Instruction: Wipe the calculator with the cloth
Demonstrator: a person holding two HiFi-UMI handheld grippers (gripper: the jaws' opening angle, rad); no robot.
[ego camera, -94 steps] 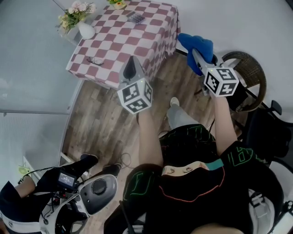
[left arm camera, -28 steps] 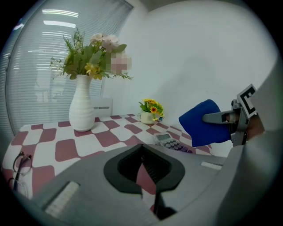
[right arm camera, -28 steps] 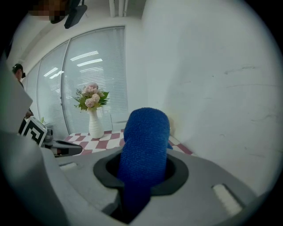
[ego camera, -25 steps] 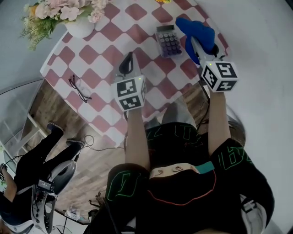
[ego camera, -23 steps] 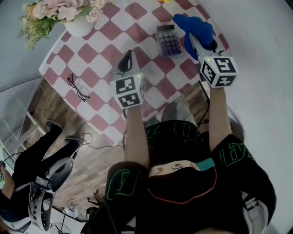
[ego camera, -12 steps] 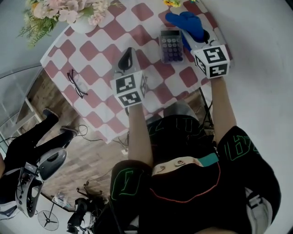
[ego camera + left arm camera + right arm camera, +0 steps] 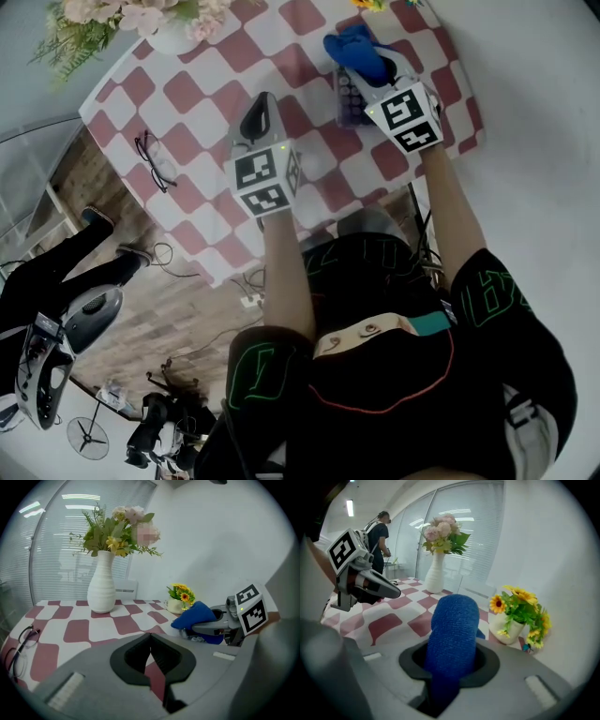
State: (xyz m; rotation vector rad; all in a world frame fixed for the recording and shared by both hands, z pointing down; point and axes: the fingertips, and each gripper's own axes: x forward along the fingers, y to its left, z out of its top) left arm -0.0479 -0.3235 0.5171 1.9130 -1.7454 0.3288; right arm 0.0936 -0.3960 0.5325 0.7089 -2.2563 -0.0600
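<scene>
Calculator (image 7: 348, 108) now partly under cloth (image 7: 352, 52): right gripper (image 7: 373, 70), clamping the cloth, just swung over from beside. Wipe can start; left gripper (image 7: 260, 111) waits left of calculator, jaws together.

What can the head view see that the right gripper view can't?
Only the head view shows the glasses and the calculator, peeking out from behind the blue cloth. Only the right gripper view shows the window blinds. Both show that cloth in the right claw, the left claw, the white vase and the checked table.
</scene>
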